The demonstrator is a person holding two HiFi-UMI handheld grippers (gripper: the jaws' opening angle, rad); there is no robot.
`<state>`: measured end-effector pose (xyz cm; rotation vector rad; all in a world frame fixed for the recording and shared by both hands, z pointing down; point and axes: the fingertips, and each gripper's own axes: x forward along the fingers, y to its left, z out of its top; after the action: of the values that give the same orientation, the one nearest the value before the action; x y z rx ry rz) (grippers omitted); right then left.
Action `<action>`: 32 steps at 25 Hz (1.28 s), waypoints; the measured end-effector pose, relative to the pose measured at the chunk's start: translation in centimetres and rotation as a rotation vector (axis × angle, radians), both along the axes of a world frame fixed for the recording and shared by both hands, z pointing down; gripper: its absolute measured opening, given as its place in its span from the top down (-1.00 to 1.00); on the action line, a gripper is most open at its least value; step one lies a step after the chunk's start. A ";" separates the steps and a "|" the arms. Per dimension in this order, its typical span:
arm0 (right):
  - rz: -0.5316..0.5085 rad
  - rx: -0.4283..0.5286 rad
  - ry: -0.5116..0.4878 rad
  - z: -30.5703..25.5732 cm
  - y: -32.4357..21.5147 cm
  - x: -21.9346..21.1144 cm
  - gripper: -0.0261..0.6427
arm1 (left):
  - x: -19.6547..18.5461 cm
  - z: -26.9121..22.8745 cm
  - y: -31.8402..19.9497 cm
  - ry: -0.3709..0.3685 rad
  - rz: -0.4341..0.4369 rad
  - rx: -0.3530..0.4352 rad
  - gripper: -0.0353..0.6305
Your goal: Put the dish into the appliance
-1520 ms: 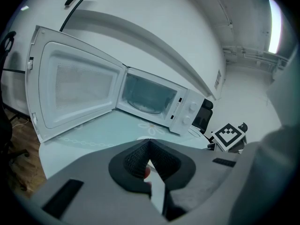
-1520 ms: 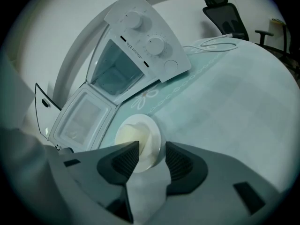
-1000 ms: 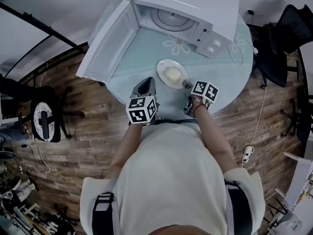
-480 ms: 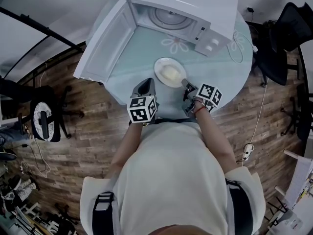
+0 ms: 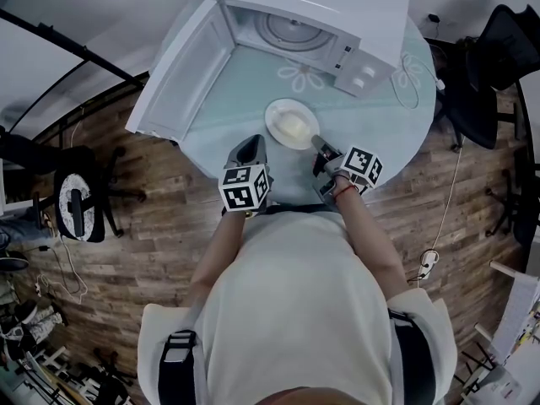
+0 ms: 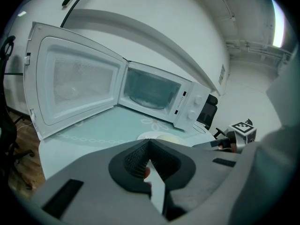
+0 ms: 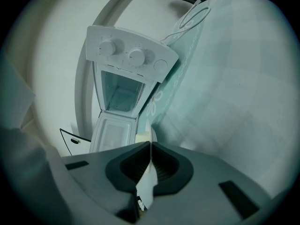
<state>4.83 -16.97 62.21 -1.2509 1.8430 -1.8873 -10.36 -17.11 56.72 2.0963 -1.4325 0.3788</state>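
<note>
Right gripper (image 5: 317, 143) now tight on dish (image 5: 289, 124)

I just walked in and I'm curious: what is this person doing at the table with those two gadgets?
A person stands at a round table with a tool in each hand. The right hand-held gripper is clamped on the rim of a white plate of pale yellow food, just in front of a white microwave whose door stands wide open. The left hand-held gripper is shut and empty, near the plate.
</note>
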 end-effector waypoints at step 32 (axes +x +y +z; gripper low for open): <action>0.291 0.143 -0.181 -6.0 -13.6 -0.6 0.86 | -0.6 -0.3 -2.4 0.018 -0.037 0.000 0.87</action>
<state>4.23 -30.52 56.20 -1.1844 1.5775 -1.6262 -10.98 -19.55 56.47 2.0651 -1.4591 0.3442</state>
